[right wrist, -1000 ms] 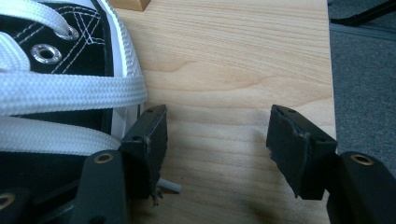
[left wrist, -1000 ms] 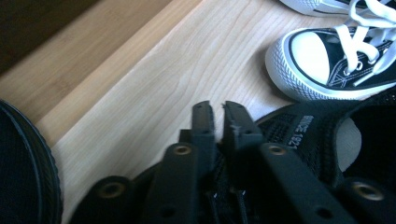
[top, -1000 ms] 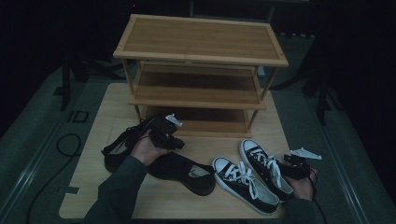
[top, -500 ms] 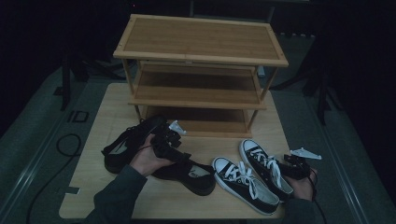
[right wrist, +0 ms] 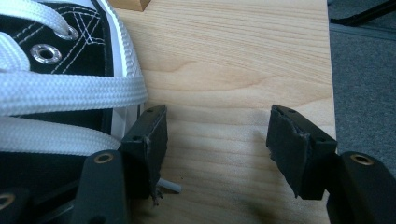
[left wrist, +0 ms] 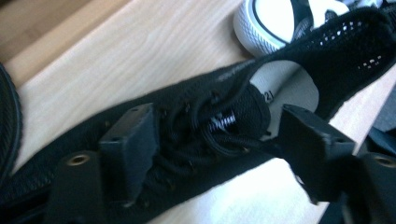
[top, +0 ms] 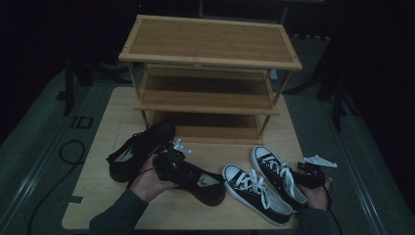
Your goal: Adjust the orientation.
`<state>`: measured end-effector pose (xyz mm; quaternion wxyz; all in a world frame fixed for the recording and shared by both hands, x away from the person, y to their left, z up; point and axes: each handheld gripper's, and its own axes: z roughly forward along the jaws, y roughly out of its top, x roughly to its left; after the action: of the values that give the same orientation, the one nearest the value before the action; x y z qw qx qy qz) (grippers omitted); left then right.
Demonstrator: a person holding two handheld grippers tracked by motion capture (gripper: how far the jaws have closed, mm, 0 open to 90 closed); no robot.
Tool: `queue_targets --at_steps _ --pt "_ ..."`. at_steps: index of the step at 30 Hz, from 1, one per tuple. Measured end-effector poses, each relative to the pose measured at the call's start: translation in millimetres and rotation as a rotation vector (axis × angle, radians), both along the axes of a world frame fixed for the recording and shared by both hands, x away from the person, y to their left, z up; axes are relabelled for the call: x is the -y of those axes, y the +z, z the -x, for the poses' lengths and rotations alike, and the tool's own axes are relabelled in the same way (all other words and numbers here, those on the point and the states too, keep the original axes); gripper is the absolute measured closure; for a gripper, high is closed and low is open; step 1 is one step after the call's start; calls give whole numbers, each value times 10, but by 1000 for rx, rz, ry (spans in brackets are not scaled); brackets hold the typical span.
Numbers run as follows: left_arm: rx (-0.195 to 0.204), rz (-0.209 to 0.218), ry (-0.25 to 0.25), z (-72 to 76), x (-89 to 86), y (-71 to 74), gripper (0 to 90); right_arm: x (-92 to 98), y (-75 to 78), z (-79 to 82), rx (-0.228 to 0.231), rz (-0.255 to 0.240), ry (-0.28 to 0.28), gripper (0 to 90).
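Mesh and black laces sit between the spread jaws of the left tool, which have just been opening over a black mesh lace-up shoe lying on the pale wooden counter, its pads clear of it. The right tool rests released on bare wood just beside a black-and-white canvas sneaker.

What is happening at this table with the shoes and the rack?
A person works with a gripper in each hand before an empty wooden shoe rack. The left gripper has just opened its fingers; they now straddle the laced top of a black mesh shoe lying on the table, without pressing it. Another black shoe lies beside it. The right gripper rests open on the table next to a pair of black-and-white sneakers.
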<state>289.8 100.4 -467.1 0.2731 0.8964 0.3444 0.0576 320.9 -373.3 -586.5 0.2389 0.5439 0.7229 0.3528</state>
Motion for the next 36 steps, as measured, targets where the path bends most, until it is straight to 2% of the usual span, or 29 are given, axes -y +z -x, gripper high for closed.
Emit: queue_targets --at_steps 5,11,15,17,19,20,24,32,33,36 --pt "-19 0 15 44 -47 1 378 -1 0 0 1 0 -1 379" --pt "-20 -31 9 100 -112 27 464 -1 0 1 0 0 -1 379" --pt "-39 -22 4 109 -220 17 601 -1 0 1 0 0 -1 379" --pt "-49 -16 4 92 -274 10 629 -1 0 1 0 1 -1 379" --pt "-53 -14 -10 79 -314 16 733 -2 0 1 0 1 -2 379" --pt "-53 -14 -16 75 -321 18 733 -2 0 1 0 1 -2 379" --pt "-47 -20 -51 56 -316 21 824 -2 0 1 0 1 -2 379" --pt "-20 -27 -83 51 -264 61 857 -2 0 1 0 0 -2 379" --pt "-10 -17 -87 45 -259 65 858 -1 0 1 1 0 -2 379" --pt "-13 1 -103 13 -249 73 862 -2 0 1 0 1 -2 379"
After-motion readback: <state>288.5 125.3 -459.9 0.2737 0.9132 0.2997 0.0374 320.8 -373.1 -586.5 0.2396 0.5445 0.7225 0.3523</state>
